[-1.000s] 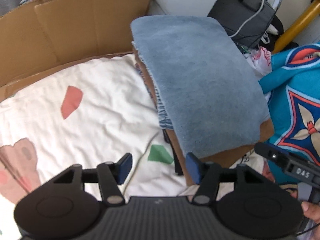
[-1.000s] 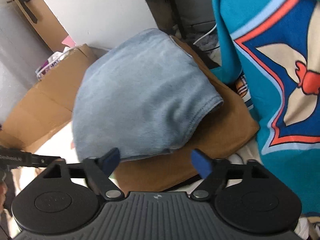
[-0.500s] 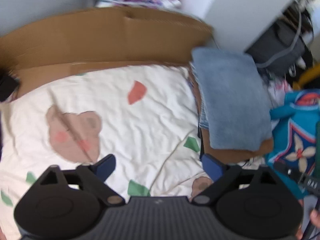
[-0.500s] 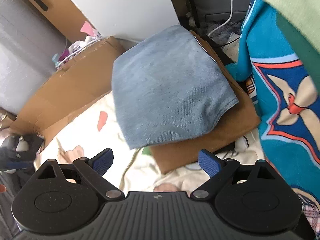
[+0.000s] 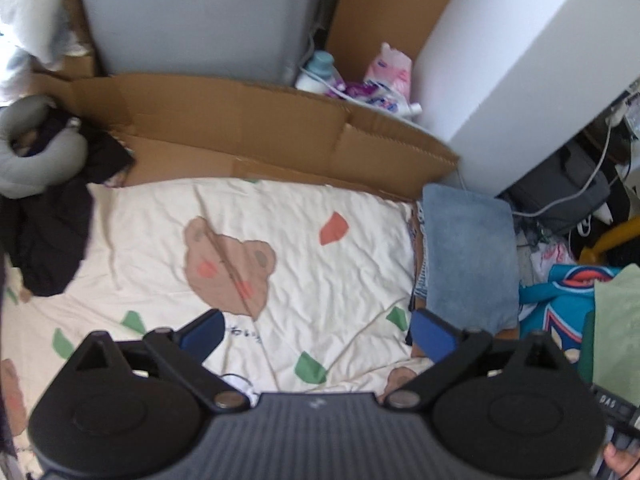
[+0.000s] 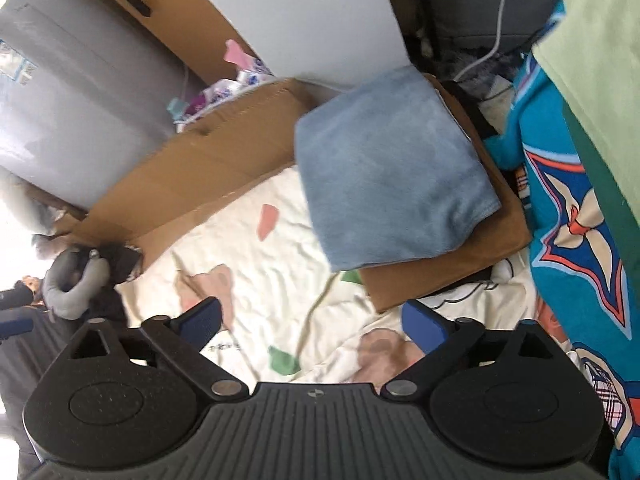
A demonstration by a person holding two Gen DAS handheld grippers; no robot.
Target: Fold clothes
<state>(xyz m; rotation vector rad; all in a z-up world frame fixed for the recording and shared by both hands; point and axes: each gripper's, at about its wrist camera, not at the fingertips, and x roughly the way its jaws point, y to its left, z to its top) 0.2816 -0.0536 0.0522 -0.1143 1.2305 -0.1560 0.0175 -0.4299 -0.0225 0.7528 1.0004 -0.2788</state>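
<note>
A folded blue cloth (image 5: 468, 256) (image 6: 392, 176) lies on top of a folded brown garment (image 6: 452, 276), stacked at the right edge of a cream bear-print sheet (image 5: 280, 240) (image 6: 256, 276). My left gripper (image 5: 316, 324) hangs high over the sheet, open, with nothing between its fingers. My right gripper (image 6: 312, 312) is above the sheet just in front of the stack; its jaws are opening and nothing is between them. A crumpled dark garment (image 5: 52, 232) lies at the sheet's left edge.
Flattened cardboard (image 5: 240, 128) stands along the far side of the sheet. A grey neck pillow (image 5: 36, 148) sits at the far left. A teal patterned blanket (image 6: 580, 240) and a light green cloth (image 6: 600, 40) lie right of the stack. A dark bag (image 5: 560, 192) and cables are behind it.
Both grippers have risen away from the folded stack and their jaws have spread wider. The left view has swung left, so much more of the sheet and the dark garment shows.
</note>
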